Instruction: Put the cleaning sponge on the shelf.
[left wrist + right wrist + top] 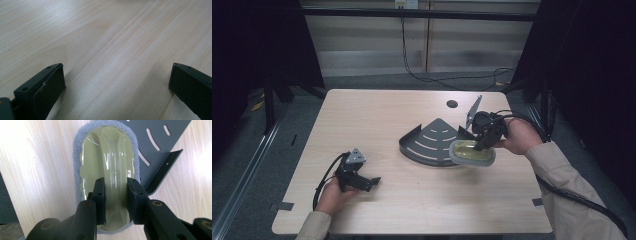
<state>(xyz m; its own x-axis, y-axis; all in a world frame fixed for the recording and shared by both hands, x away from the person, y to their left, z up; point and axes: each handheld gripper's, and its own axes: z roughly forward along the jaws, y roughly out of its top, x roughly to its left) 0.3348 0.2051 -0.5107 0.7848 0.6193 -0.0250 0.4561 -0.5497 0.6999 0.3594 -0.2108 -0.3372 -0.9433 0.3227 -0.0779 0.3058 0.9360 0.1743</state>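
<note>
Nearest, the left gripper (373,182) rests wide open on the tabletop (377,112), well apart from the slotted grey tray (430,141). Farther, the right gripper (480,145) clamps the scrubber's (472,153) yellow-green handle, overlapping the tray's edge.

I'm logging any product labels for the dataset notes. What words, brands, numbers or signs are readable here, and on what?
None can be read.
Scrubber pad with yellow-green handle, held in the right gripper: no print visible.
Dark slotted corner shelf: plain cut-outs, no marking.
Left gripper and wooden table: unlabelled.
</note>
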